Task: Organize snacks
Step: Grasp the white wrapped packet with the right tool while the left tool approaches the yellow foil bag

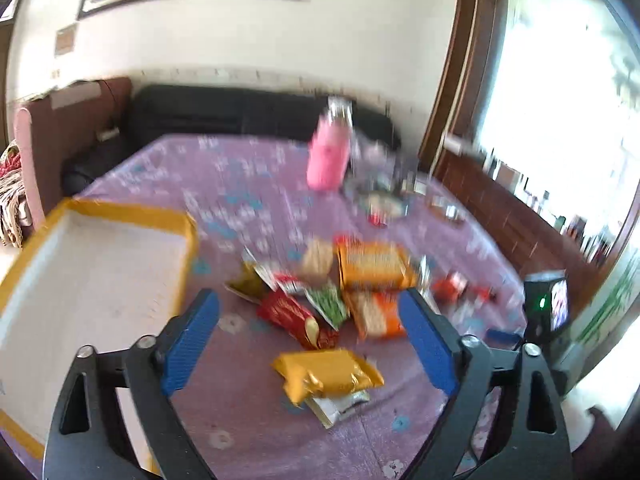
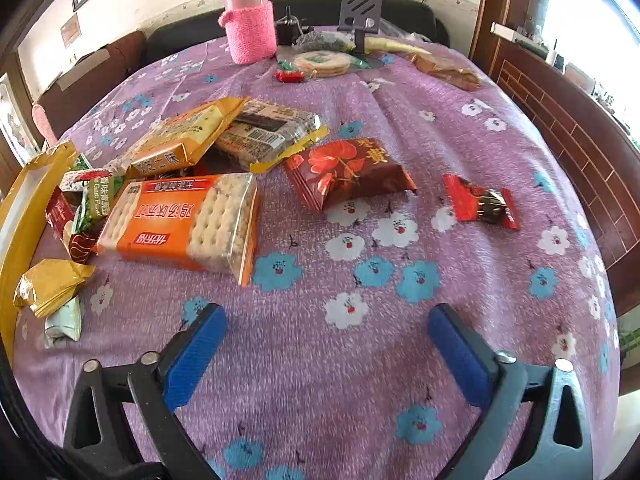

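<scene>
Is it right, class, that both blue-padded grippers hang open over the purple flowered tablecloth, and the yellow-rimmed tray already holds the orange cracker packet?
Not quite. The yellow-rimmed tray is empty in the left wrist view; the orange cracker packet lies on the purple flowered tablecloth. Both grippers, left and right, are open.

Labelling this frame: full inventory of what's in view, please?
tray: 1, yellow rim, white floor, table's left side
orange cracker pack: 1, in the pile right of the tray
yellow cracker packs: 2, overlapping behind the orange one
gold pouch: 1, near edge by the tray
dark red flower packet: 1, alone, centre
small red packet: 1, right of it
pink bottle: 1, upright, far end
tablecloth: 1, purple, flowered
left gripper: jaws open, empty
right gripper: jaws open, empty
</scene>
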Demonstrator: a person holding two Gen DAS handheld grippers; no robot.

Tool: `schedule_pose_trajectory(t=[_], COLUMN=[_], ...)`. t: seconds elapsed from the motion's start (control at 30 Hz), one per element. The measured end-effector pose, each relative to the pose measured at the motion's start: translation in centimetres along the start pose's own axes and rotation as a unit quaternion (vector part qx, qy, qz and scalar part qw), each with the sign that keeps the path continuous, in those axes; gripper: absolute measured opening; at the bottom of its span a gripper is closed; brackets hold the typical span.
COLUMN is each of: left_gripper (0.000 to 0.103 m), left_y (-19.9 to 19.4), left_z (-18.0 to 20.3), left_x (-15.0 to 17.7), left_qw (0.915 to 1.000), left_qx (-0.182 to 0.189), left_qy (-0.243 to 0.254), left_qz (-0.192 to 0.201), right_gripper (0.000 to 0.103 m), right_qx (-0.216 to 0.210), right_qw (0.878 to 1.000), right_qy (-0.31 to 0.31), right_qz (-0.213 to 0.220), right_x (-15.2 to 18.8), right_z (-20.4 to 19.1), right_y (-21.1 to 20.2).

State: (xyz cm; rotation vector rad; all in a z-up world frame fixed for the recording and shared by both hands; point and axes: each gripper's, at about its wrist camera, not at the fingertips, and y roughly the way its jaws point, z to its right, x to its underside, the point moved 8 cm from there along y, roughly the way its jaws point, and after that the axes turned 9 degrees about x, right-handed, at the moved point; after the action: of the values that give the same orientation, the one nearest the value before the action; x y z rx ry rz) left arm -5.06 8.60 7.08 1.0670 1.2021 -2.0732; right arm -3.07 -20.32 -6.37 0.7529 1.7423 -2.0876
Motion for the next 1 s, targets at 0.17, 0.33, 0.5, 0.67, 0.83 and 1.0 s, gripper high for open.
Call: schedule_pose_trajectory(t=[0.17,0.33,0.5,0.67,0.83,1.0], left_gripper=[0.095,0.095,0.095,0.095,0.095,0.095], left_y=[-2.7,-5.2,-6.3,-7.3,-7.2,-6.5], left_z=[-3.0,-4.1,-5.1,-5.8,-6.3,-6.7], left_x=[0.0,0.3,0.0,-0.1,0.3,0.9], left_qw=[0.9983,0.9977,0.9969,0.9969,0.9970,0.9968], left_qx=[-0.025,-0.021,-0.014,-0.030,-0.035,-0.029], left_qy=[-0.050,-0.059,-0.070,-0.063,-0.063,-0.073], left_qz=[-0.012,0.027,0.033,0.036,0.029,0.014], right_gripper=[0.084,0.075,0.050,0.041,0.041,0.049], right_qx=[-0.041,-0.136,-0.224,-0.251,-0.342,-0.289], right_qw=[0.996,0.990,0.974,0.967,0.934,0.953], right_qy=[0.027,-0.002,-0.012,-0.017,-0.083,-0.089], right_qz=[0.078,0.048,-0.004,-0.046,-0.053,-0.001], right_x=[-1.7,-3.5,-2.7,-2.5,-0.6,-0.8], right_z=[0.1,-4.4,-10.3,-15.4,-20.4,-17.8], right_y=[-4.2,-5.1,-5.4,-4.0,-7.2,-8.2])
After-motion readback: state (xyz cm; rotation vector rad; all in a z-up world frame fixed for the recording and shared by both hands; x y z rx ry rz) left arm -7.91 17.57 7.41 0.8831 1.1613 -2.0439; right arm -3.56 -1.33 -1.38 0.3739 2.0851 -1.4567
